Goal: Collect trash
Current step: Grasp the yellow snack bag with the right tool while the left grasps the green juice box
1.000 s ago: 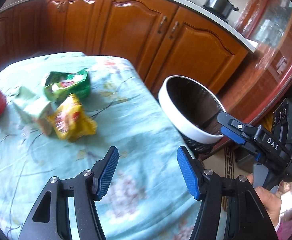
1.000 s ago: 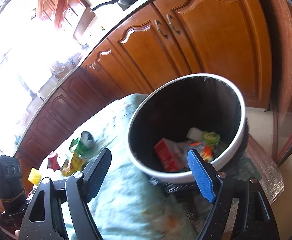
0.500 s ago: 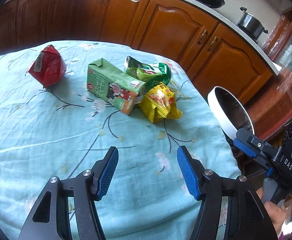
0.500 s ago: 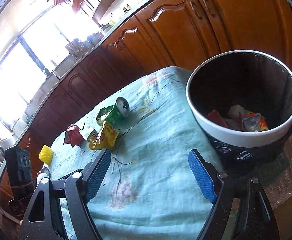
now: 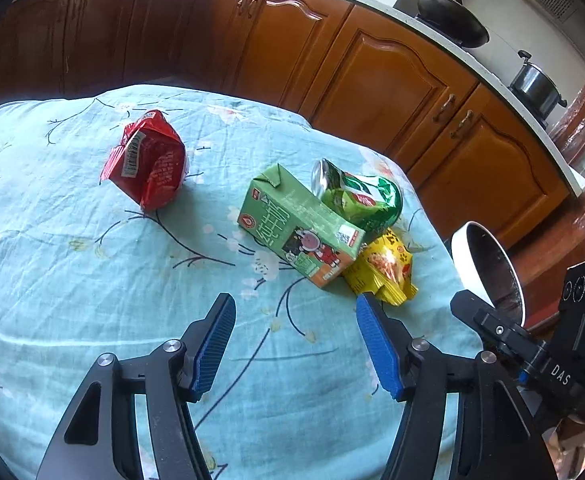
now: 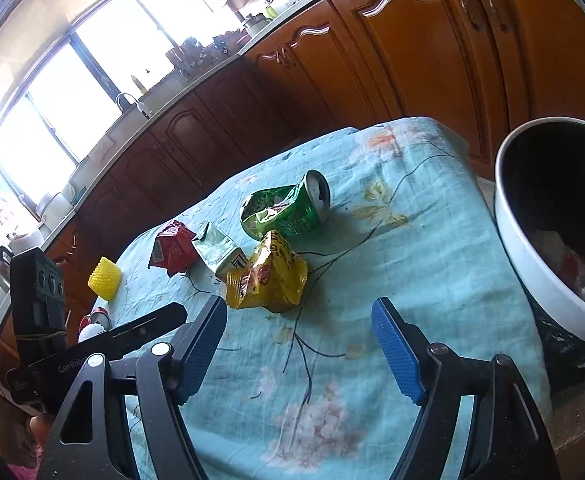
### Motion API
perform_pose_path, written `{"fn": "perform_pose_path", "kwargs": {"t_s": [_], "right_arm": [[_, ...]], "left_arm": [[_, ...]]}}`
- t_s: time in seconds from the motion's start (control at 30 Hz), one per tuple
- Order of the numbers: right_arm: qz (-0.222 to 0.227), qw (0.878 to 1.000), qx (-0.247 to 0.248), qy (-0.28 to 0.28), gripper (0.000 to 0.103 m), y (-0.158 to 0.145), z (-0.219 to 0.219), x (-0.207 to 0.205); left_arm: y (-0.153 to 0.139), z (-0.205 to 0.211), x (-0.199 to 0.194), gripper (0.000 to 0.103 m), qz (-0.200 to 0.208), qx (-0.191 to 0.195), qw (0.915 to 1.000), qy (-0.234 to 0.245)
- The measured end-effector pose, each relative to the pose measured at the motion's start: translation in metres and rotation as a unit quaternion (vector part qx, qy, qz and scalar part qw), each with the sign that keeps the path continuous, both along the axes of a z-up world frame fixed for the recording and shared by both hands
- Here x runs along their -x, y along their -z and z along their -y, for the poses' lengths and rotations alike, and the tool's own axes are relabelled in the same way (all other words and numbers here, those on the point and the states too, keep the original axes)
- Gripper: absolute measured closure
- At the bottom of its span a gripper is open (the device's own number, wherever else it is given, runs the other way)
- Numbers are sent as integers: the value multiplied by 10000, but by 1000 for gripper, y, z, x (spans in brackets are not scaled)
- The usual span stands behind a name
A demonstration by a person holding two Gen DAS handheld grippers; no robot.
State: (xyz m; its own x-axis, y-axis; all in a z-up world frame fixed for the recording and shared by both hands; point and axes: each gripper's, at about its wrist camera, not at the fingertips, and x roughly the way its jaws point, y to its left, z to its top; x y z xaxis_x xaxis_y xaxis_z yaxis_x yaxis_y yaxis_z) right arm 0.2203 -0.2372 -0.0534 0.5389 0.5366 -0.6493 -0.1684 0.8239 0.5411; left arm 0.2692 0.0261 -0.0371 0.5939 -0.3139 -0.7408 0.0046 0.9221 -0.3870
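my left gripper [image 5: 294, 346]: jaws spread wide, nothing between the blue pads, hovering over the desk [image 5: 72, 280] | my right gripper [image 6: 298, 350]: jaws equally wide, empty, above the desk, just right of my left gripper

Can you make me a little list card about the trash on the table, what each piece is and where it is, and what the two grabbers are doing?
surface: table with light blue flowered cloth
red wrapper: lies alone, apart from the pile
green carton: on its side, middle of the pile
green can: crushed, on its side, behind the carton
yellow packet: touching the carton, nearest the bin
bin: white rim, beside the table, trash already inside
left gripper: open, holding nothing
right gripper: open, holding nothing
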Motion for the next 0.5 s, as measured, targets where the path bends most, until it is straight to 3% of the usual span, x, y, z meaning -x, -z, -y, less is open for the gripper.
{"fn": "perform_pose_path", "kwargs": {"t_s": [0.17,0.2,0.33,0.5], "right_arm": [[-30,9997,23,-260,38,7,-18,-25],[-56,9995,33,-297,43,10,-21,-29],[-267,9985,16,-485,92,22,-31,-42],[-164,9995,-90,-248,96,16,-13,-28]], "left_arm": [[-2,-6,-12,40,4,20,9999,-101],[-3,-7,-14,39,2,24,9999,-113],[-1,-1,-23,35,-14,86,9999,-88],[4,18,-41,27,-61,-15,9999,-155]]}}
